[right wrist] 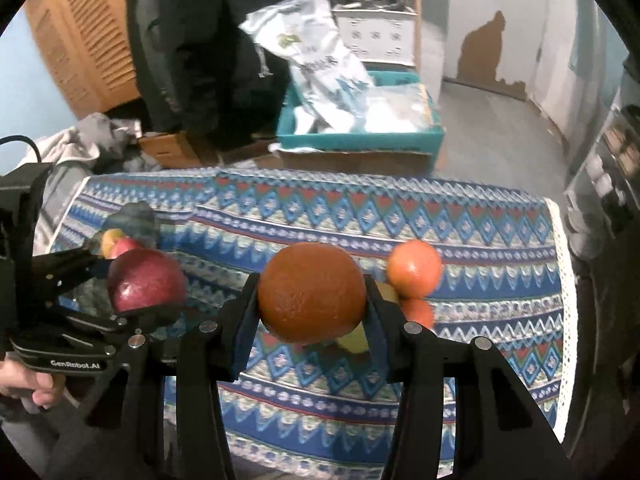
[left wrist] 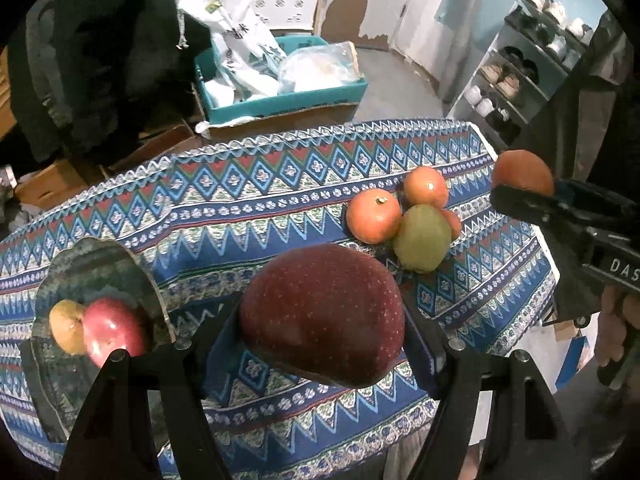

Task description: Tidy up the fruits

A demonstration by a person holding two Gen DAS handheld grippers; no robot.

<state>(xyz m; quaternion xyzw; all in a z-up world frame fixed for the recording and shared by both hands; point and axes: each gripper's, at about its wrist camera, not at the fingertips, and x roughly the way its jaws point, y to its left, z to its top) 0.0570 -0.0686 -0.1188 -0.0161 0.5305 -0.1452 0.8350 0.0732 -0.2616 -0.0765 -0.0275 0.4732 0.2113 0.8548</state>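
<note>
Green fruit (left wrist: 422,238) unobscured from left wrist only.

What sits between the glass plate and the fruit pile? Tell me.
Only bare tablecloth on the table between the plate and the pile, per the left wrist view.

tablecloth (left wrist: 248,208): woven cloth, matt | apple (left wrist: 324,316): glossy, speckled | orange (right wrist: 312,292): dimpled
</note>
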